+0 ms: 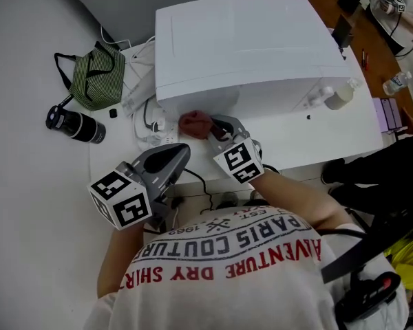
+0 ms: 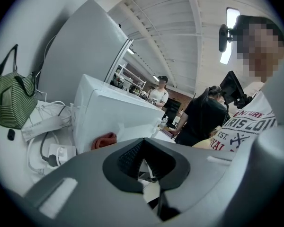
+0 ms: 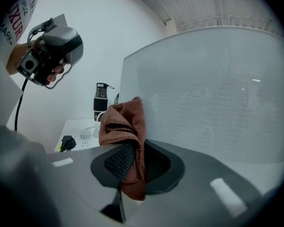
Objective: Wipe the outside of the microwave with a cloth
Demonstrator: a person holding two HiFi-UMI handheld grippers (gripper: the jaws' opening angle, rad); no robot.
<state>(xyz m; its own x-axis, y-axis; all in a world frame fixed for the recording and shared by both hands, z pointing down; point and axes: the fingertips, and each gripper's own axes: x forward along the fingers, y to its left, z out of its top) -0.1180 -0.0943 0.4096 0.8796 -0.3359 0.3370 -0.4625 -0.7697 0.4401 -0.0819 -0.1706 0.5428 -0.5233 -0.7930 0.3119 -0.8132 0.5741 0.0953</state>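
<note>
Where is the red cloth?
In the head view the cloth is pinched in the jaws of the right gripper, at the front of the microwave, near its left corner.

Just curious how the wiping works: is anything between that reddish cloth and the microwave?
Nothing visible does. The right tongs grip the cloth, which appears to sit right up against the microwave wall, with no gap showing.

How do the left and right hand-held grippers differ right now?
The right hand-held gripper is shut on a rust-red terry cloth; the left hand-held gripper is shut on nothing. The right is at the front of the white microwave; the left is held back, clear of it. Both carry marker cubes.
</note>
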